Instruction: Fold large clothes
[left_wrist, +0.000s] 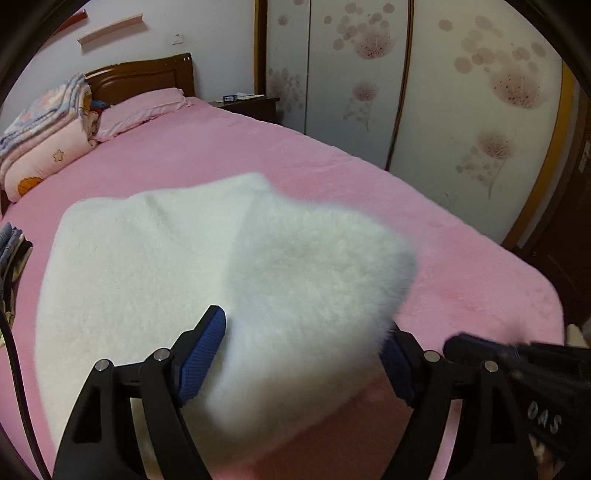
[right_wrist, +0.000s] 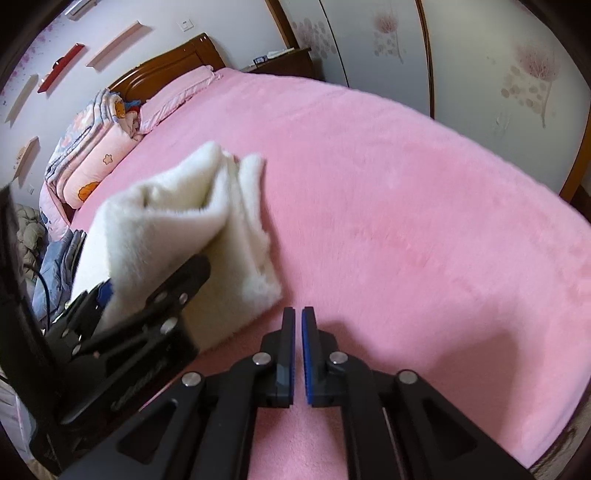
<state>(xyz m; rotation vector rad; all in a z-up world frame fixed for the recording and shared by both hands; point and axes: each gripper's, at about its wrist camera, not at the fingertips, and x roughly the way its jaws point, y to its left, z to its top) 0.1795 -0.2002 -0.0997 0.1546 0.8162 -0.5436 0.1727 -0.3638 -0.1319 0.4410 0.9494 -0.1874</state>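
Observation:
A fluffy white garment (left_wrist: 155, 266) lies on the pink bed (left_wrist: 332, 166). My left gripper (left_wrist: 303, 343) stands wide around a thick raised fold of it (left_wrist: 317, 273), blue pads on each side; the fold fills the gap and is lifted over the flat part. In the right wrist view the same garment (right_wrist: 177, 229) hangs folded from the left gripper (right_wrist: 147, 288) at the left. My right gripper (right_wrist: 299, 321) is shut and empty, low over the bare pink sheet (right_wrist: 406, 221) just right of the garment. Its black body also shows at the left wrist view's right edge (left_wrist: 517, 362).
A folded floral quilt (left_wrist: 44, 136) and a pink pillow (left_wrist: 144, 110) lie by the wooden headboard (left_wrist: 147, 77). A nightstand (left_wrist: 247, 101) and flowered wardrobe doors (left_wrist: 443, 92) stand beyond the bed. Blue clothes (right_wrist: 55, 266) and a cable lie at the bed's left edge.

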